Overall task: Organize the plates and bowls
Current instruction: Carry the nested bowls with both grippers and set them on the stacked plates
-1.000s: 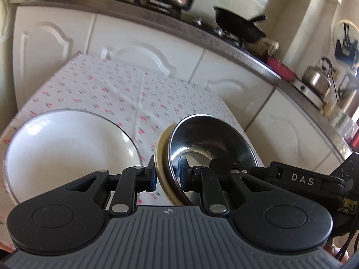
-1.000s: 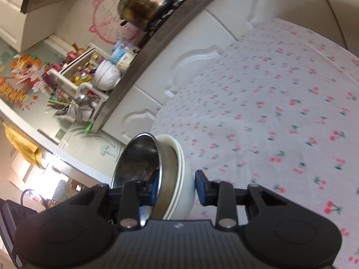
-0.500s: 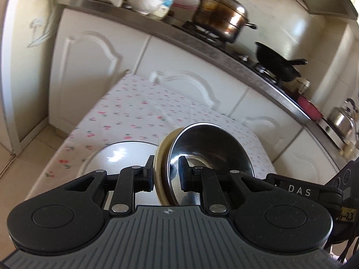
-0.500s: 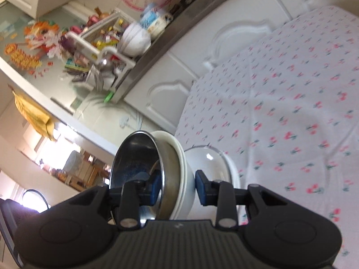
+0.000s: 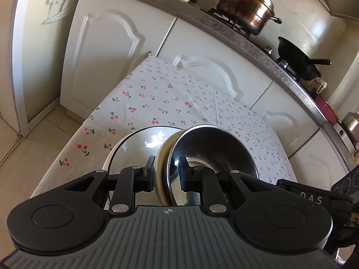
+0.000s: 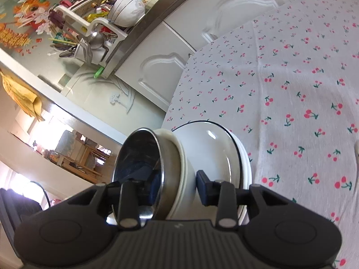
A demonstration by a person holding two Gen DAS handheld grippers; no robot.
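Two grippers clamp the same nested pair of bowls, held tilted on edge above a table draped in a cherry-print cloth (image 5: 170,94). The left gripper (image 5: 166,176) has its fingers pinched on the rims, one pad outside the cream bowl (image 5: 160,157) and the other inside the steel bowl (image 5: 215,150) that sits nested in it. From the opposite side, the right gripper (image 6: 176,183) grips the pair as well, one finger inside the steel bowl (image 6: 139,154) and the other pressed against the outer wall of the cream bowl (image 6: 184,168). Both pairs of jaws stand narrow, closed on the stacked rims.

Just behind the raised pair, a white plate (image 5: 136,143) with a thin dark rim rests on the cloth near the table's left end; the right wrist view shows the white plate (image 6: 226,148) lying close under the held bowls. Whether the bowls touch it cannot be told.

White cabinet doors (image 5: 101,51) run along the far side of the table under a grey counter. A stained lidded steel pot (image 5: 245,6) stands on the stove, with a black wok (image 5: 298,58) to its right. A dish rack (image 6: 96,29) crowded with bowls and utensils occupies the counter's far-left end.
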